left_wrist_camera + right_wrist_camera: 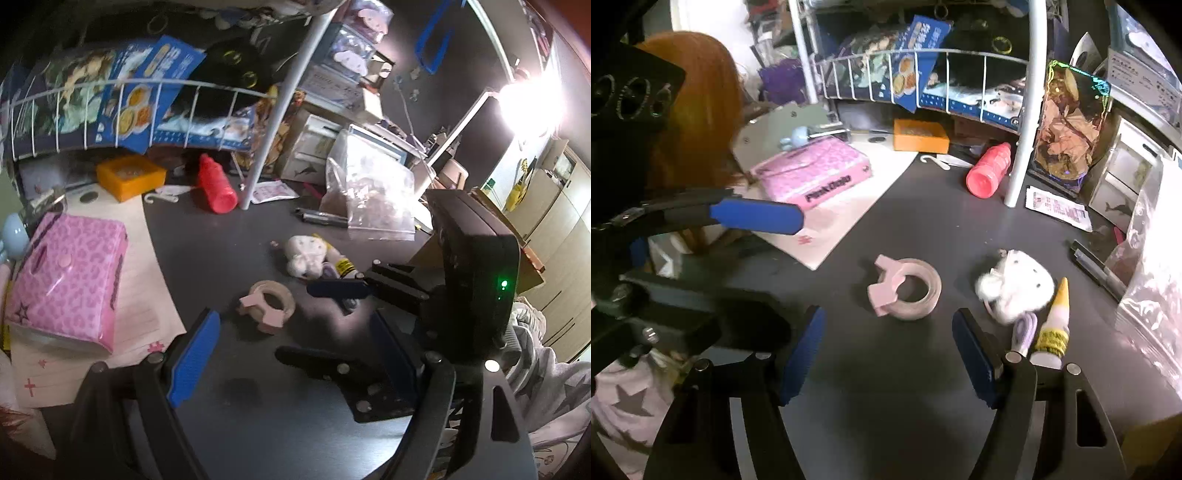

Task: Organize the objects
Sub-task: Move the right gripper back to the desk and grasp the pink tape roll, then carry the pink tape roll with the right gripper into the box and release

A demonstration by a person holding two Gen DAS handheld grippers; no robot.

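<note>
Holding both tools low over the dark desk (908,221), we are keeping the right gripper (888,356) spread wide with nothing between its blue pads (975,360), and the tape roll (905,288) with its pink dispenser clip is lying flat just ahead of that gap, apart from both pads. We are keeping the left gripper (291,354) wide as well, empty, and from its camera the tape roll (267,304) is sitting just beyond its fingertips while the right tool's blue finger is reaching in from the right side. Just right of the roll we are seeing a small white plush toy (1015,288), with a yellow-tipped glue bottle (1054,328) lying beside it, seemingly touching. Farther back a pink bottle (990,170) is lying on its side near a white shelf post (1023,110), an orange box (919,134) is sitting behind it, and a pink tissue pack (812,173) is resting on a sheet of paper (849,218) at the left. Two dark markers (1097,269) are lying beside a clear plastic bag (1156,280) at the right edge.
</note>
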